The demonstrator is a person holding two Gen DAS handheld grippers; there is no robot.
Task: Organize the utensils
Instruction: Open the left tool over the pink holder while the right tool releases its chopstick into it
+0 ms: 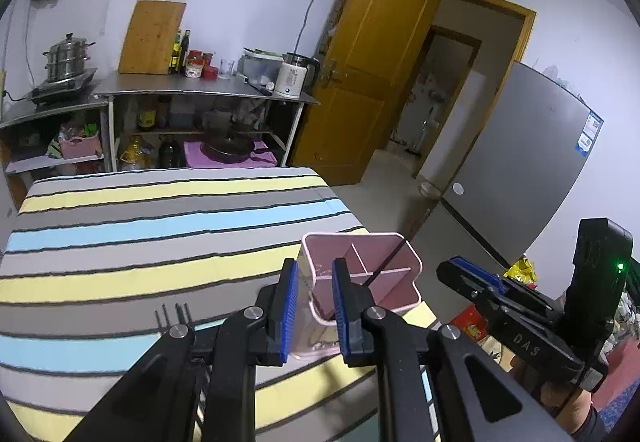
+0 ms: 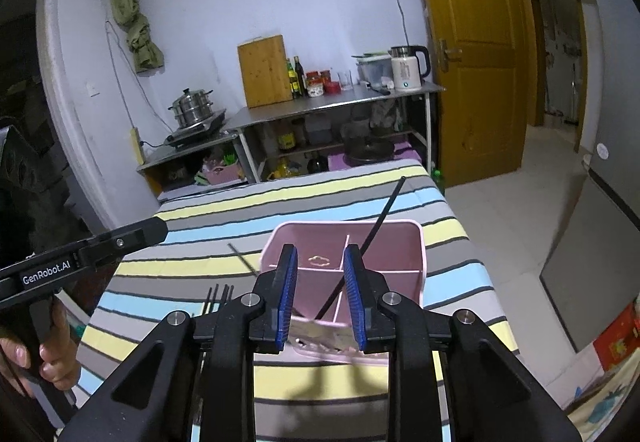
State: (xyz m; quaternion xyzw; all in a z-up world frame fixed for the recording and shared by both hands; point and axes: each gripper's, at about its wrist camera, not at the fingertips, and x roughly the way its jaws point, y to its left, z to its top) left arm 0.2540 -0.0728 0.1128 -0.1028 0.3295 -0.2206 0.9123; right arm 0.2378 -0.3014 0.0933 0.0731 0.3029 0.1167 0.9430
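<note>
A pink divided utensil holder [image 1: 372, 274] [image 2: 384, 242] stands on the striped table. One black chopstick [image 2: 384, 214] [image 1: 394, 254] leans in it, tip up to the right. A second black chopstick [image 2: 243, 260] lies on the cloth left of the holder. A black fork [image 1: 173, 316] [image 2: 218, 298] lies near the front, partly hidden by the grippers. My left gripper [image 1: 314, 306] is open and empty just in front of the holder. My right gripper [image 2: 320, 290] is open and empty above the holder's near rim, the chopstick beside its right finger.
The striped tablecloth [image 1: 140, 234] covers the table; its right edge drops to the tiled floor [image 2: 520, 210]. Steel shelves [image 1: 200, 90] with pots, bottles and a kettle stand behind. A wooden door [image 1: 368, 82] and a grey fridge [image 1: 528, 162] are right.
</note>
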